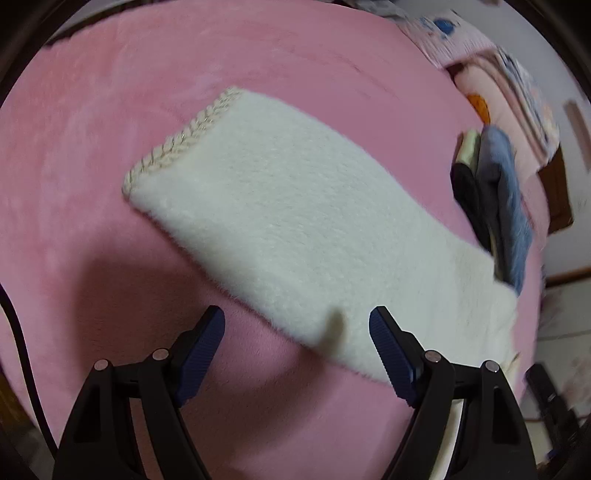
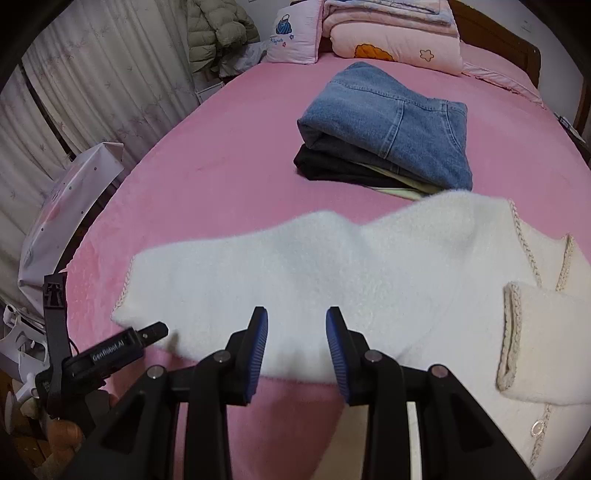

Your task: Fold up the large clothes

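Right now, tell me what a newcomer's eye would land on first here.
A fluffy white garment sprawls across the pink bed, with both hand-held grippers poised at its near edge. Behind it, towards the pillows, sits a folded stack topped by blue jeans.

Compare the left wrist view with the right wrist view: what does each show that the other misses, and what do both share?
Left wrist only: the left gripper, open over the sleeve's near edge, and a black cable. Right wrist only: the right gripper, open with nothing between its pads, curtains, a puffer jacket, and the sweater's second cuff. Both: the white fluffy sweater, the pink bedsheet, and the folded jeans atop a stack.
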